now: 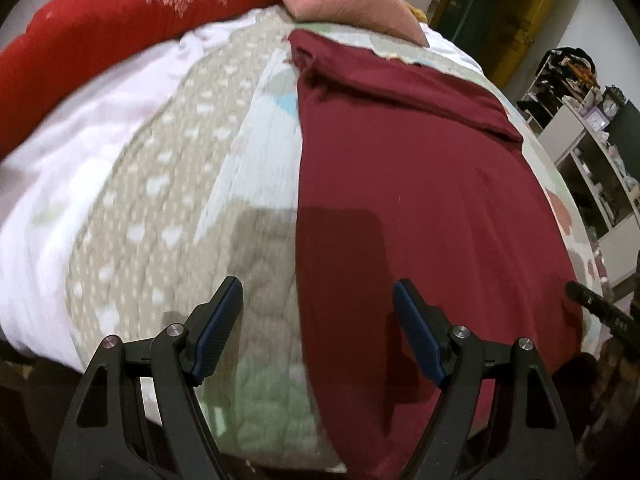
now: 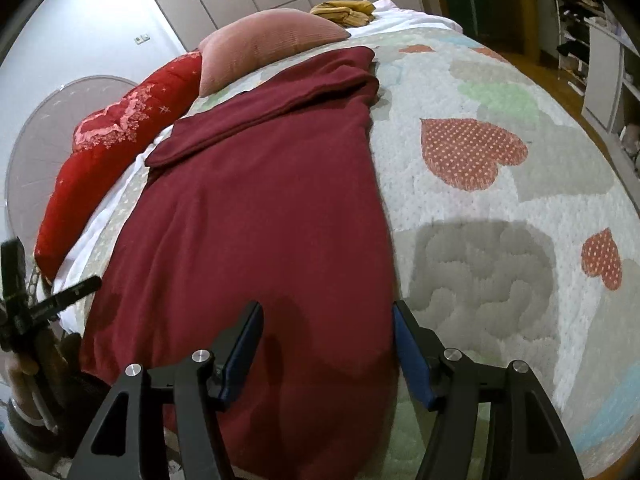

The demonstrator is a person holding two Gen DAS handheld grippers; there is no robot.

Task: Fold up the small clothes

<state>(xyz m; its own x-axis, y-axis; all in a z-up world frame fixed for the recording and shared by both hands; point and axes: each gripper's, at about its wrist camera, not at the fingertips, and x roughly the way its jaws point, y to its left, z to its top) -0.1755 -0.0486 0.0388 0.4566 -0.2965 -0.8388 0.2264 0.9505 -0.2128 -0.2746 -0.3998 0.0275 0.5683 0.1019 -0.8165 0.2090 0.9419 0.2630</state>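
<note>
A dark red garment [image 1: 400,180] [image 2: 260,200] lies spread flat on the quilted bed, with its far end folded over into a band. My left gripper [image 1: 317,284] hovers open over the garment's left edge near the bed's front; one finger is above the quilt, the other above the cloth. My right gripper [image 2: 326,306] stands open over the garment's right edge, both pads clear of the fabric. Nothing is held by either. The left tool and a hand [image 2: 24,320] show at the left border of the right wrist view.
The heart-patterned quilt [image 2: 500,240] covers the bed. A pink pillow [image 2: 264,44] and a red cushion [image 2: 112,140] lie at the far end, with a yellow cloth [image 2: 344,12] behind them. White shelves [image 1: 588,152] stand to the bed's right.
</note>
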